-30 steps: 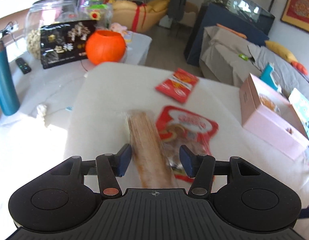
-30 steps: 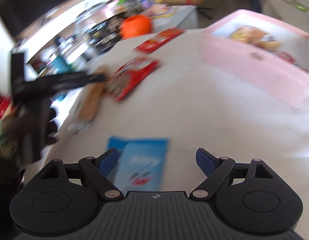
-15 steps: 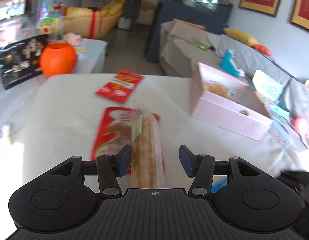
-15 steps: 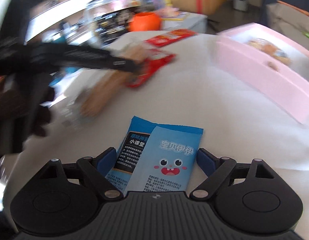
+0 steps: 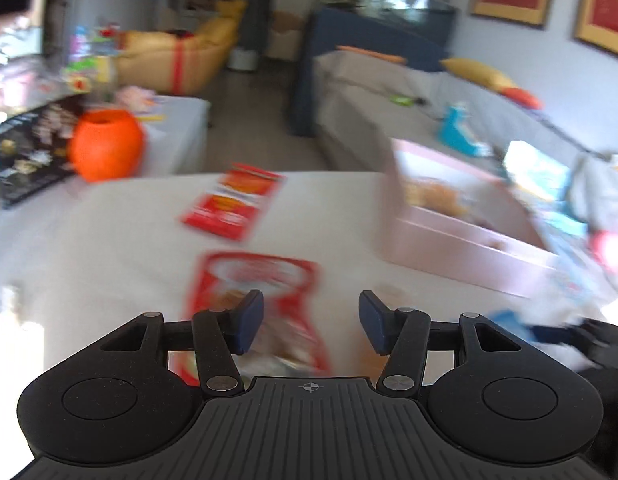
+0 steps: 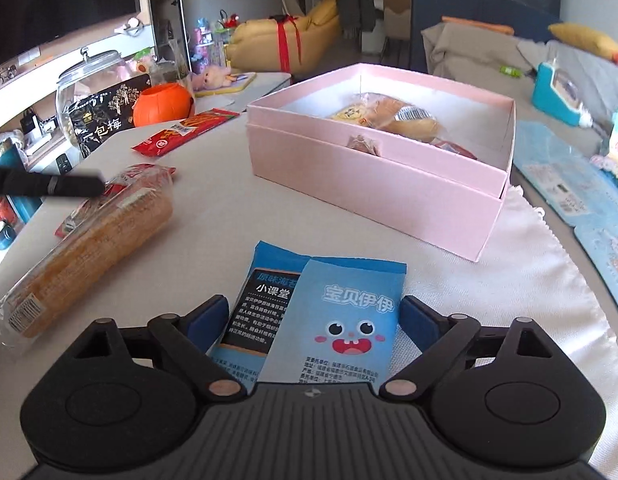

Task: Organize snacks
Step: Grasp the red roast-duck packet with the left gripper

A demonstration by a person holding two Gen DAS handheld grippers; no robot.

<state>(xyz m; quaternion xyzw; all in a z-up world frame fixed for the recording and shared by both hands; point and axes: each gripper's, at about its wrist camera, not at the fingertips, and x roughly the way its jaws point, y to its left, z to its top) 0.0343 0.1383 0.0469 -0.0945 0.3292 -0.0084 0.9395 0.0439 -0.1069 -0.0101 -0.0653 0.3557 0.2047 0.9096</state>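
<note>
Pink box (image 6: 373, 184) holds wrapped breads (image 6: 393, 118); right tongs (image 6: 313, 316), just widened, straddle blue packets (image 6: 333, 320) unpressed; left tongs (image 5: 311, 322), half-open, have been emptied of the bread stick (image 6: 97, 236) at 9 o'clock.

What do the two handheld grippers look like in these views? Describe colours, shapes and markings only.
Both the left gripper and the right gripper look alike: matte black bodies with a ribbed centre plate bearing a small crosshair mark, two rounded side lobes with circular discs, black linkage bars with metal pivot pins, and jaws tipped with dark blue pads. No cables or sleeves show.

blue snack packets (image 6: 333, 312) between widening jaws, unclamped.
</note>
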